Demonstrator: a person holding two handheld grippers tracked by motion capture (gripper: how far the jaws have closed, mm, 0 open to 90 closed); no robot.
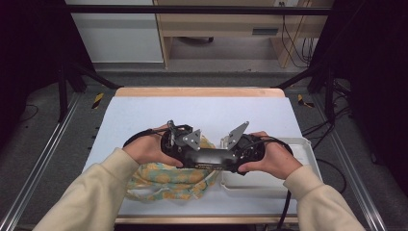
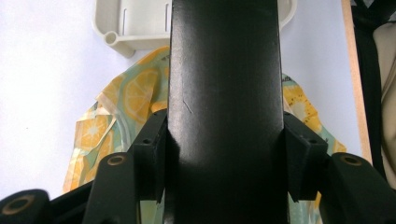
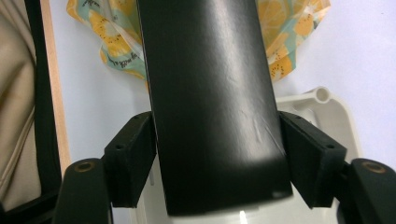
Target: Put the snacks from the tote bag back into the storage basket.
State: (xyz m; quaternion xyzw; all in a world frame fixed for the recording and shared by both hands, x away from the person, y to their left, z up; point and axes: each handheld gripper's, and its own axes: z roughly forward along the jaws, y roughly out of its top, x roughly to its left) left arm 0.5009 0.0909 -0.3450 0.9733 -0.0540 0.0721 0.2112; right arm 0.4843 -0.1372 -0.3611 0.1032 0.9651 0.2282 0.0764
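Note:
A long flat black slab (image 1: 211, 157) hangs level above the table, held at both ends. My left gripper (image 1: 197, 155) is shut on its left end; in the left gripper view both pads (image 2: 152, 158) press on the slab's (image 2: 224, 93) sides. My right gripper (image 1: 230, 161) is shut on the other end, and its pads (image 3: 133, 158) touch the slab's (image 3: 210, 93) edges. Under the slab lies a crumpled cloth with a lemon print (image 1: 163, 178) (image 2: 126, 93) (image 3: 112, 37).
A shallow white plastic tray (image 1: 269, 180) (image 2: 135, 23) (image 3: 327, 107) sits on the table's right side, beside the cloth. The white table top (image 1: 202, 110) has a wooden front edge (image 3: 56, 93) close to the person's sleeves. Dark frame posts stand at both sides.

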